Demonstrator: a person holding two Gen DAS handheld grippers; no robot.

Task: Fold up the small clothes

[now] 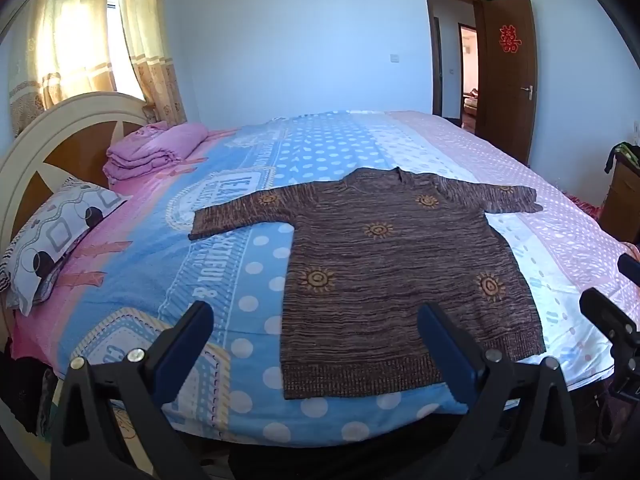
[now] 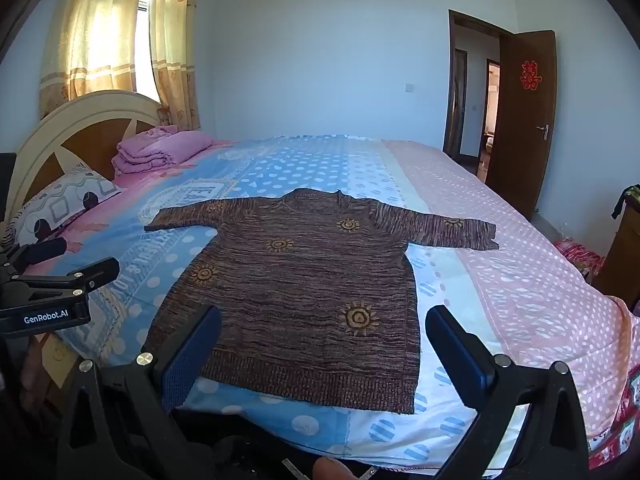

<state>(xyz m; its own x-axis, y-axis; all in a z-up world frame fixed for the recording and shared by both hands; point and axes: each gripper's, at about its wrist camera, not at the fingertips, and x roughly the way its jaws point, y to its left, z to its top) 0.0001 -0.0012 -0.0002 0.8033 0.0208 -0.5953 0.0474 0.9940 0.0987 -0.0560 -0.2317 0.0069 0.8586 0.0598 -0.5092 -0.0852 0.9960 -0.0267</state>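
Observation:
A brown knitted sweater (image 1: 380, 264) (image 2: 304, 280) with orange sun motifs lies flat on the bed, both sleeves spread out and its ribbed hem toward me. My left gripper (image 1: 315, 309) hovers open over the hem's left corner, with nothing between its blue pads. My right gripper (image 2: 324, 314) is also open and empty, held above the hem near the bed's front edge. Each gripper shows in the other's view: the right gripper (image 1: 608, 282) at the right edge, the left gripper (image 2: 76, 258) at the left edge. Neither touches the sweater.
The sweater rests on a bedsheet (image 1: 140, 260) (image 2: 520, 280) with blue, white and pink dots. A folded pink blanket (image 1: 152, 152) and a patterned pillow (image 1: 56, 232) lie by the headboard (image 1: 60, 128) on the left. An open brown door (image 1: 508, 80) and a wooden cabinet (image 1: 624, 200) stand to the right.

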